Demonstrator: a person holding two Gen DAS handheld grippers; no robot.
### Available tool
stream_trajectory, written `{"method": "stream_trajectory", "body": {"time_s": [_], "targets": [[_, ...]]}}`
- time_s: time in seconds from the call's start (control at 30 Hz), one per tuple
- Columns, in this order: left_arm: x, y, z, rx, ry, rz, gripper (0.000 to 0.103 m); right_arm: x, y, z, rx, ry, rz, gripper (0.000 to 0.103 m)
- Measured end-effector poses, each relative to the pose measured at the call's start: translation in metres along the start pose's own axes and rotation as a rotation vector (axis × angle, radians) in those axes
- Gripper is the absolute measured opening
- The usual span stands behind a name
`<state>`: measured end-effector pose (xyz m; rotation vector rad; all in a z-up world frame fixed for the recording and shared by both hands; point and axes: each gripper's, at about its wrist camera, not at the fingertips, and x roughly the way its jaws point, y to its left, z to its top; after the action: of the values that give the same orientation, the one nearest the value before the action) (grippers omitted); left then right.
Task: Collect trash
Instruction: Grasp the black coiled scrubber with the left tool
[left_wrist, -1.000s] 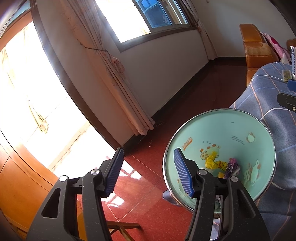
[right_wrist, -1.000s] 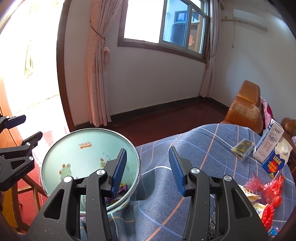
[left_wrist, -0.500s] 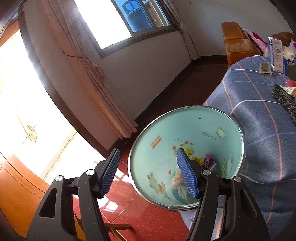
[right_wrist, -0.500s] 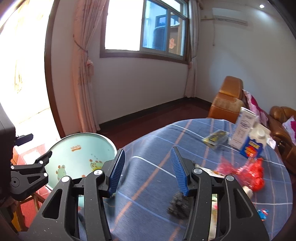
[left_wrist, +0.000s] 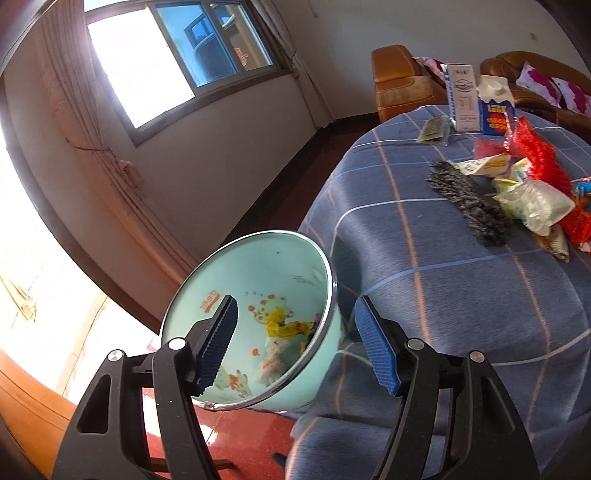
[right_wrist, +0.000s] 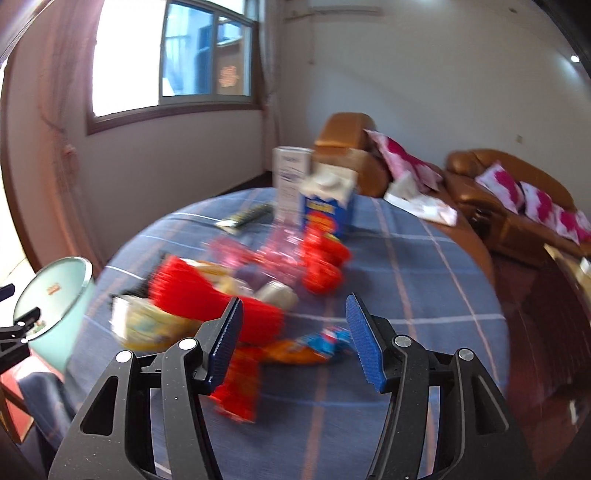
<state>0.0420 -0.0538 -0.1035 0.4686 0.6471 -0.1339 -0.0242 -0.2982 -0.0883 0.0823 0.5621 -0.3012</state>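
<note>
1. Left tongs (left_wrist: 297, 341): spread wide, nothing between the blue pads. The left pad sits in front of the bin's mouth, the right pad outside its wall, so the rim appears between them; contact cannot be told.
2. Trash bin (left_wrist: 325, 273): pale green, metal rim, cartoon prints inside, tilted with its mouth toward the left wrist camera. It stands just beside the edge of the surface. Yellow wrappers (left_wrist: 282, 325) and other scraps lie in its bottom.
3. Surface (left_wrist: 443, 266): round, covered with a blue checked cloth.
4. Trash pile on the surface, well apart from the bin: a dark grey knitted piece (left_wrist: 465, 199), a clear plastic bag (left_wrist: 535, 206), red mesh netting (left_wrist: 535, 155), small snack packets.
5. Behind the pile: a blue milk carton (left_wrist: 495, 107) standing upright, a white box (left_wrist: 461, 98) just beside it, a flat dark packet (left_wrist: 436, 127) nearby.
6. Right tongs (right_wrist: 293, 339): spread wide, holding nothing, above the pile. View heavily blurred.
7. Under the right tongs: red netting (right_wrist: 207, 295), an orange and blue wrapper (right_wrist: 310, 347), a red packet (right_wrist: 236, 387), a yellowish bag (right_wrist: 147, 325). Details not readable.
8. Bin shows at the left edge of the right wrist view, beside the surface.
9. Background: brown leather sofa (right_wrist: 509, 192) with pink-patterned cushions, window, curtain.
</note>
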Motion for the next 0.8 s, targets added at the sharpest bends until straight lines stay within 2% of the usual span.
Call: {"method": "stream_trajectory", "body": {"time_s": [0.13, 0.2, 0.33, 0.47, 0.63, 0.73, 0.8], "targets": [[-0.005, -0.034, 0.021, 0.041, -0.035, -0.042, 0.068, 0.000, -0.037, -0.019, 0.049, 0.020, -0.043, 0.059], [-0.006, -0.048, 0.032, 0.049, -0.051, -0.061, 0.073, 0.000, -0.050, -0.025, 0.061, 0.021, -0.056, 0.061], [-0.005, -0.076, 0.047, 0.080, -0.077, -0.079, 0.079, 0.000, -0.062, -0.032, 0.083, 0.019, -0.068, 0.061], [0.015, -0.091, 0.054, 0.116, -0.050, -0.080, 0.080, 0.000, -0.067, -0.038, 0.094, 0.012, -0.070, 0.063], [0.050, -0.071, 0.055, 0.109, 0.002, 0.004, 0.082, 0.003, -0.065, -0.040, 0.086, 0.007, -0.070, 0.063], [0.067, -0.044, 0.057, 0.062, 0.041, 0.061, 0.082, 0.003, -0.064, -0.041, 0.094, 0.005, -0.063, 0.065], [0.066, -0.028, 0.059, 0.007, 0.043, 0.055, 0.082, 0.004, -0.063, -0.042, 0.091, 0.007, -0.063, 0.065]]}}
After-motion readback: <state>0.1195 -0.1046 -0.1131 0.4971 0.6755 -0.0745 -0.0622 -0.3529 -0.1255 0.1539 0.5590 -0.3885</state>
